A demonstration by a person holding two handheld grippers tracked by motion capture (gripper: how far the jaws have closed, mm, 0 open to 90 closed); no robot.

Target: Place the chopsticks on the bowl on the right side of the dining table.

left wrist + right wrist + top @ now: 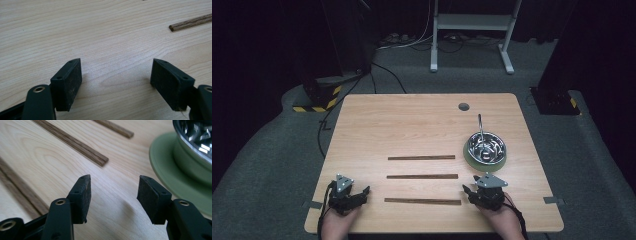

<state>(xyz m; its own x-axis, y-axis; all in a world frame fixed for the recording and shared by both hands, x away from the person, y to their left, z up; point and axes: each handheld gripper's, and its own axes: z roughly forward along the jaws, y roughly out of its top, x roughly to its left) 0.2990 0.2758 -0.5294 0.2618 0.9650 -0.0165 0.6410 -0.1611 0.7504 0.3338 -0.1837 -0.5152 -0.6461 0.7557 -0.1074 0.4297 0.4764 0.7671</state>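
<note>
Now | both hand-held grippers (left, right) wide open, empty | three sticks untouched, bowl at 1 o'clock | nothing begun

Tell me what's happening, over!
Both tools open: left tool, right tool. Nearest stick lies untouched between them. Nothing blocking it.

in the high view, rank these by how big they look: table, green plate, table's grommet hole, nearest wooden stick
1. table
2. nearest wooden stick, the longer, and green plate, the wider: too unlike in shape to rank
3. grommet hole
</note>
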